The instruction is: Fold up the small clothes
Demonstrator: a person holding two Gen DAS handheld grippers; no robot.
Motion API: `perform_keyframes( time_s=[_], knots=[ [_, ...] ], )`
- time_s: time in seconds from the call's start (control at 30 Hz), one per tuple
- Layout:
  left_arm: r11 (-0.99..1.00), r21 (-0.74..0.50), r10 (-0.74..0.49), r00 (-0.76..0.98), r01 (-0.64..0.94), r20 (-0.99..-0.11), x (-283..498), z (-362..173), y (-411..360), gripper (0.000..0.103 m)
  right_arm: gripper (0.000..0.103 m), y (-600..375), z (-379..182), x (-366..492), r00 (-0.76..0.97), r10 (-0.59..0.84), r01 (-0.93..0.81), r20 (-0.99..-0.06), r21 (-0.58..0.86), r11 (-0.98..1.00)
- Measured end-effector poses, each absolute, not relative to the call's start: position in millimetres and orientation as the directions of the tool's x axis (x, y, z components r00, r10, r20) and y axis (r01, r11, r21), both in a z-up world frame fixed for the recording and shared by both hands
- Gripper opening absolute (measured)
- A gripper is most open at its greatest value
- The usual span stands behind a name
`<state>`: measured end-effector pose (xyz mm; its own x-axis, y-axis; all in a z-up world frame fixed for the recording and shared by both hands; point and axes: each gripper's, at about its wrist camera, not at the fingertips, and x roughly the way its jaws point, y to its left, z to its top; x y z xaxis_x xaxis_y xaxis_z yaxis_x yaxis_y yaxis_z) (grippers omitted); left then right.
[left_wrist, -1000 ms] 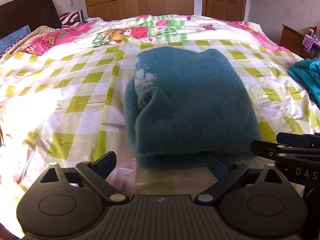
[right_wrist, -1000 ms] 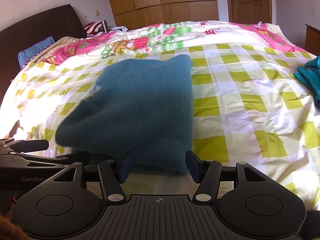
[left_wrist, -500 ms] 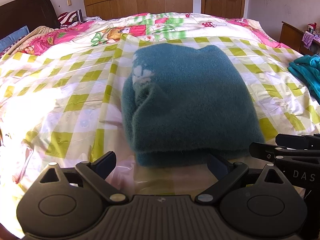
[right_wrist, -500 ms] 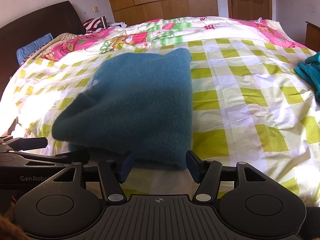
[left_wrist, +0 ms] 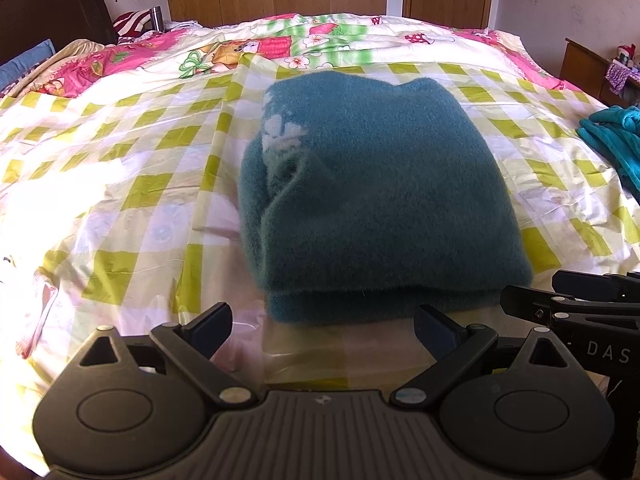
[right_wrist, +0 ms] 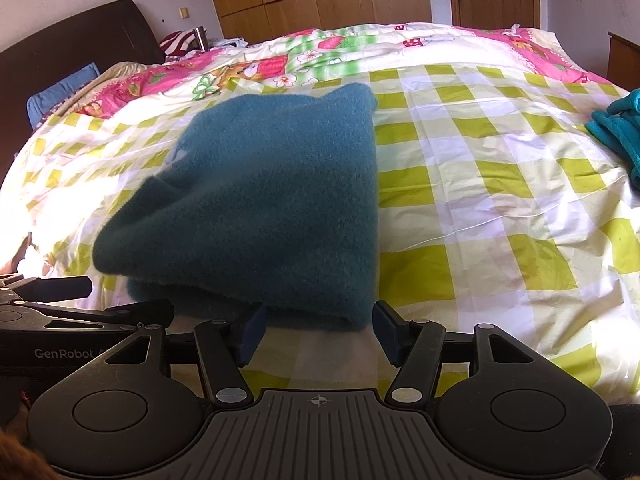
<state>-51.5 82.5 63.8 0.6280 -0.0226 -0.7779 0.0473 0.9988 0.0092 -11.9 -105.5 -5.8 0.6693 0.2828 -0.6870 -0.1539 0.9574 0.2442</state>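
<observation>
A folded dark teal fleece garment [left_wrist: 380, 200] [right_wrist: 264, 204] lies on the green-and-white checked sheet [left_wrist: 132, 184], with a white pattern showing at its left fold. My left gripper [left_wrist: 324, 330] is open just short of the garment's near edge, nothing between its fingers. My right gripper [right_wrist: 318, 330] is open too, its fingers either side of the near right corner of the garment without pressing it. Each gripper's body appears at the edge of the other's view.
A second turquoise garment [left_wrist: 616, 140] [right_wrist: 620, 132] lies at the right edge of the bed. A pink floral quilt [left_wrist: 280, 44] covers the far part. A dark headboard [right_wrist: 80, 44], wardrobe doors and a wooden door stand behind.
The folded garment has come slightly nearer and lower in both views. Both grippers stay open with the same spread.
</observation>
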Motion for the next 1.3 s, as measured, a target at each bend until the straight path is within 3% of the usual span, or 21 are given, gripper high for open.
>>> perform_keyframes(
  time_s=[1.3],
  knots=[
    [0.998,0.018,-0.02,0.605,0.057,-0.796,-49.2,56.3,78.8,0.103,0.062,-103.5,-13.3,-14.2,0.652,0.278,-0.137,-0.706,0.251,0.958]
  ],
)
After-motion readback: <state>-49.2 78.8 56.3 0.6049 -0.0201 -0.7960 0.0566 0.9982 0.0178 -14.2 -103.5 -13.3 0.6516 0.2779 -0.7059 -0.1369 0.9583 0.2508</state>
